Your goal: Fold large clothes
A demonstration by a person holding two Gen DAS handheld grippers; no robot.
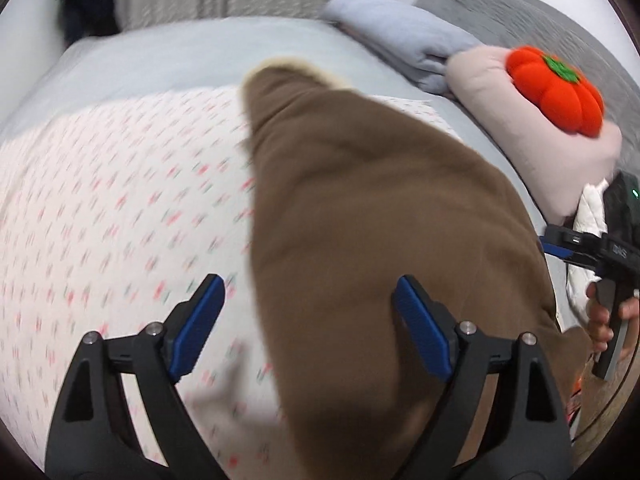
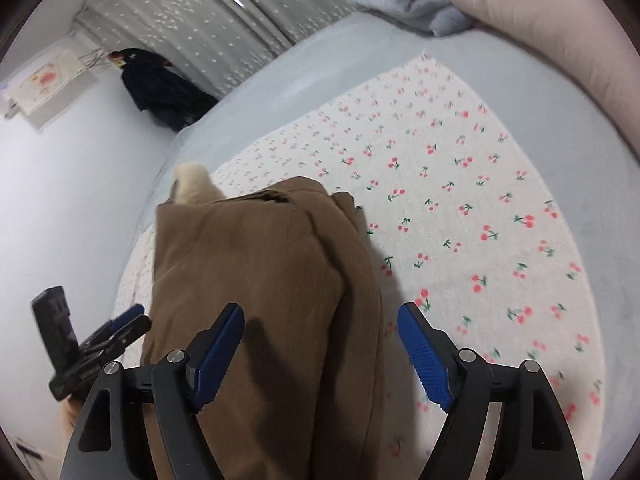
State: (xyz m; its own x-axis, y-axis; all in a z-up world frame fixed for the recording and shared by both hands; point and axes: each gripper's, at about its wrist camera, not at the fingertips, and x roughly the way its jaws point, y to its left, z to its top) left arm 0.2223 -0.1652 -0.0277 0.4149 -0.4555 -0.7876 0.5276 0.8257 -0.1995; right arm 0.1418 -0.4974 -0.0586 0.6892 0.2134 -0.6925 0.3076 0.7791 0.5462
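Note:
A large brown garment (image 1: pixel 372 216) with a cream fleece edge lies in a folded heap on a white cherry-print blanket (image 1: pixel 120 208). My left gripper (image 1: pixel 308 292) is open and empty, just above the garment's left edge. In the right wrist view the brown garment (image 2: pixel 260 264) lies folded lengthwise on the cherry-print blanket (image 2: pixel 460 184). My right gripper (image 2: pixel 320 316) is open and empty over its right edge. The right gripper also shows at the left wrist view's right rim (image 1: pixel 560 246), and the left gripper at the right wrist view's left side (image 2: pixel 128 318).
The blanket lies on a pale blue bed (image 2: pixel 320 68). A folded light blue cloth (image 1: pixel 400 36), a pink pillow (image 1: pixel 520 128) and an orange pumpkin plush (image 1: pixel 556 88) sit at the bed's far right. A curtain (image 2: pixel 224 8) and dark clothing (image 2: pixel 160 84) stand beyond the bed.

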